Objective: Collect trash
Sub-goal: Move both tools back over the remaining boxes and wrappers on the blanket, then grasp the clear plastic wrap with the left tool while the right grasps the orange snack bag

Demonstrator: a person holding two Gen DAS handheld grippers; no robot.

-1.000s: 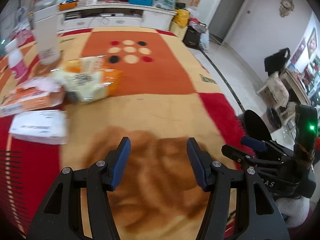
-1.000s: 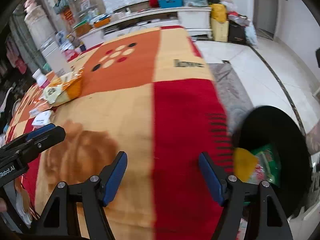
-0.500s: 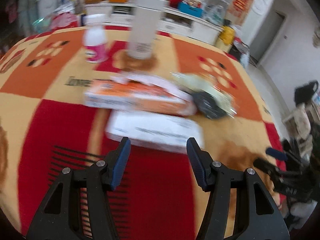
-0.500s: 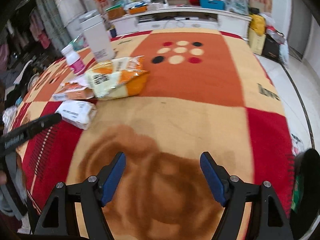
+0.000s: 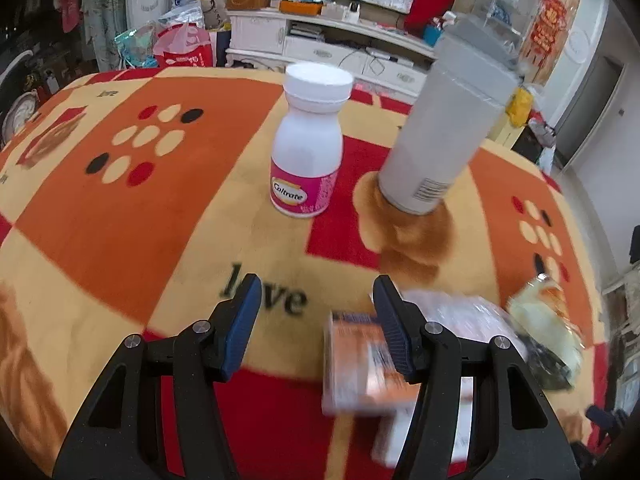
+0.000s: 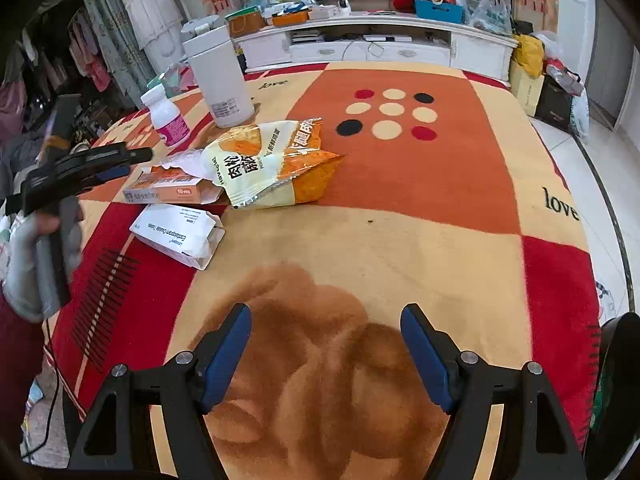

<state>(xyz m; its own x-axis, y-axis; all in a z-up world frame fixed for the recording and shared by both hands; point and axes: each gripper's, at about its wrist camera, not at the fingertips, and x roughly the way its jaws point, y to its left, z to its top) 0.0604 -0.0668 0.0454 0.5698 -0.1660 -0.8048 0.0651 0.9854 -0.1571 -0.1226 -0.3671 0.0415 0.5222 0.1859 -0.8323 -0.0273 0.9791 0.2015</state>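
While several pieces of litter lie on a patterned blanket (image 6: 400,240), the left gripper (image 5: 316,312) hangs spread and empty above the word "love", with the orange medicine box (image 5: 360,364) at its right finger. The right gripper (image 6: 326,344) is likewise spread, holding nothing, over bare blanket nearer the camera. Seen from the right wrist, that box (image 6: 172,192) lies at far left, touching a torn yellow snack bag (image 6: 272,164), with a white medicine box (image 6: 180,236) just nearer. A clean pick probably means centring the box between the left fingers across its narrow side before closing. Beyond stand a Caltrate bottle (image 5: 310,140) and a tall grey canister (image 5: 444,120), upright and close enough to be knocked. A black bin (image 6: 616,380), partly visible at near right, seems the destination.
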